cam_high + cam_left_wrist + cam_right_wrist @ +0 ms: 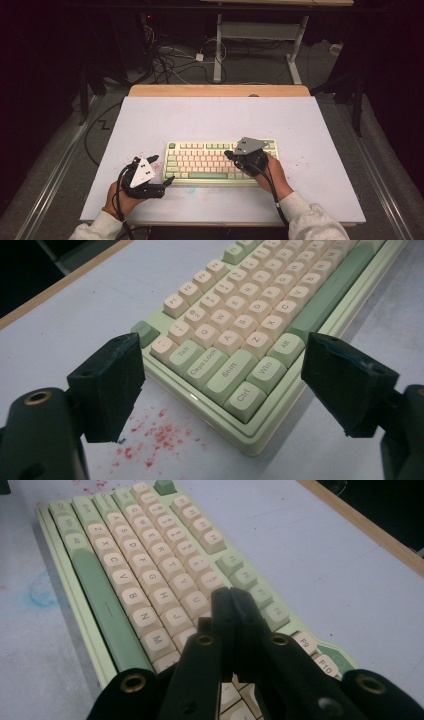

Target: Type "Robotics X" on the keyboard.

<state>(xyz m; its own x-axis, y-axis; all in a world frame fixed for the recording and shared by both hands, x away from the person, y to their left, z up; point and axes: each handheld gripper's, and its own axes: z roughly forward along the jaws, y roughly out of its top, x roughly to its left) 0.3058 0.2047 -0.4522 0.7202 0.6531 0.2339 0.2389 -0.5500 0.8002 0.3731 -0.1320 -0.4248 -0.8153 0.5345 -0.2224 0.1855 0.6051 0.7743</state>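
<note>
**Right gripper over keys, jaws pinched together**

Keyboard (220,161) sits centre of the high view, long axis left-right across the table (310,130). My right gripper (231,154) hovers above its right half, jaws closed together with nothing between them, tip pointing at the middle letter rows around U/I (200,600). It's the nearer one for a keypress: keys lie straight ahead and just below the tip. Left gripper (162,167) sits off the keyboard's lower-left corner, jaws spread wide, empty, Ctrl key (245,401) between them in its own view.
</note>
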